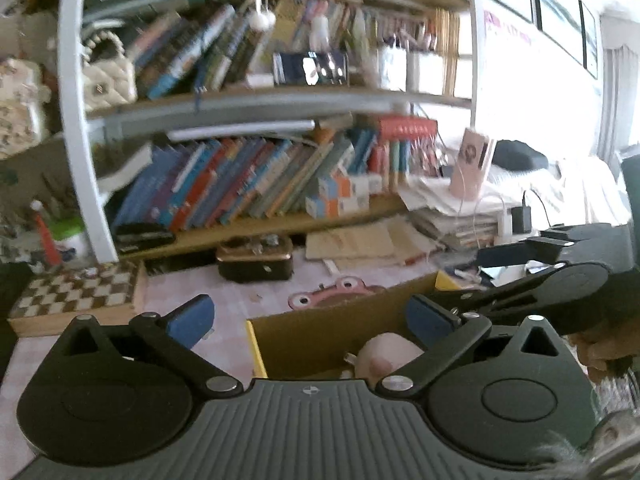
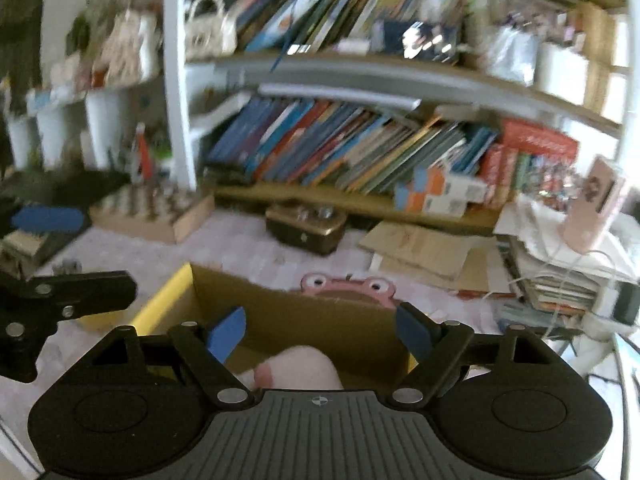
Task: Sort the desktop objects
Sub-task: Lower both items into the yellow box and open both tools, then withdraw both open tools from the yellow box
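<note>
An open cardboard box [image 1: 320, 332] with a yellow rim sits on the pink desk; it also shows in the right wrist view [image 2: 288, 320]. A pale pink round toy [image 1: 384, 354] lies inside it, also in the right wrist view [image 2: 300, 368]. My left gripper [image 1: 312, 318] is open and empty, held above the box's left part. My right gripper [image 2: 320, 330] is open and empty, held over the box and the toy. A pink frog-faced item [image 1: 332, 292] lies just behind the box, also in the right wrist view [image 2: 348, 286].
A dark brown case [image 1: 256, 260] stands behind the box. A checkered board box [image 1: 76, 296] lies at the left. Paper stacks [image 1: 452, 208] and a pink holder [image 1: 472, 164] are at the right. Bookshelves [image 1: 260, 112] fill the back.
</note>
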`<state>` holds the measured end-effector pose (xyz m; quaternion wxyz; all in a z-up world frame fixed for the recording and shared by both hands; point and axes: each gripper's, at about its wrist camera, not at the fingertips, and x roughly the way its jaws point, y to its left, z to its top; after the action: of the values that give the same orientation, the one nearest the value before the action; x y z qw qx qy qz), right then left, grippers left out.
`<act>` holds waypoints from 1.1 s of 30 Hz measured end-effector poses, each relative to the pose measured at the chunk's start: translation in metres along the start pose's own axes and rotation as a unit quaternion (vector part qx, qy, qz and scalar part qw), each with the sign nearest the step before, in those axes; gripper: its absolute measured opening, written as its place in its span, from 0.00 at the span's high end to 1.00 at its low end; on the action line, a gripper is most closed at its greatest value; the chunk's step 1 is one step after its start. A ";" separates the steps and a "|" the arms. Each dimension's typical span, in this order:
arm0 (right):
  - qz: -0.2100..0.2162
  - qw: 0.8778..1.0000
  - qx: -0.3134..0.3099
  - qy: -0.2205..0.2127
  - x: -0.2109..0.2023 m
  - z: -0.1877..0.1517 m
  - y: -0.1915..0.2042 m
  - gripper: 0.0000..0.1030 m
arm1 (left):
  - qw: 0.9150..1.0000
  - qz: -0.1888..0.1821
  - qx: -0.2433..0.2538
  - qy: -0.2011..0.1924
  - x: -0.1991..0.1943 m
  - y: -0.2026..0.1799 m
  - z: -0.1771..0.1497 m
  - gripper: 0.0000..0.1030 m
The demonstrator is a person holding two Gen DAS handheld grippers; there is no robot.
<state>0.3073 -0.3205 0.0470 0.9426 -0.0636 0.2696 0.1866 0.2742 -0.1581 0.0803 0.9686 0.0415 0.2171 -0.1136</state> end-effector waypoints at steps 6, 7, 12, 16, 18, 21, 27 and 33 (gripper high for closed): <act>-0.044 0.996 0.042 -0.060 -0.035 -0.016 0.001 0.16 | 0.999 0.024 -0.037 -0.022 -0.032 0.007 -0.015 0.00; -0.053 0.995 0.048 -0.068 -0.040 -0.019 0.003 0.15 | 0.998 0.027 -0.045 -0.026 -0.037 0.009 -0.017 0.00; -0.084 0.990 0.077 -0.083 -0.063 -0.039 0.014 0.15 | 0.997 0.041 -0.049 -0.043 -0.059 0.011 -0.029 0.00; -0.104 0.986 0.102 -0.080 -0.075 -0.054 0.025 0.15 | 0.998 0.039 -0.044 -0.039 -0.072 0.018 -0.041 0.00; -0.113 0.984 0.112 -0.075 -0.079 -0.062 0.033 0.15 | 0.998 0.038 -0.045 -0.036 -0.079 0.023 -0.048 0.00; -0.124 0.983 0.122 -0.065 -0.086 -0.073 0.049 0.15 | 0.998 0.036 -0.044 -0.029 -0.089 0.033 -0.059 0.00; -0.138 0.980 0.139 -0.044 -0.100 -0.092 0.086 0.15 | 0.999 0.022 -0.039 -0.011 -0.113 0.052 -0.084 0.00; -0.150 0.978 0.146 -0.022 -0.114 -0.113 0.125 0.15 | 0.999 0.010 -0.045 0.011 -0.134 0.072 -0.116 0.00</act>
<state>0.1145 -0.2661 0.0093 0.9646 0.0396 0.2607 0.0032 0.1257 -0.0464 0.0359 0.9682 0.0011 0.2321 -0.0933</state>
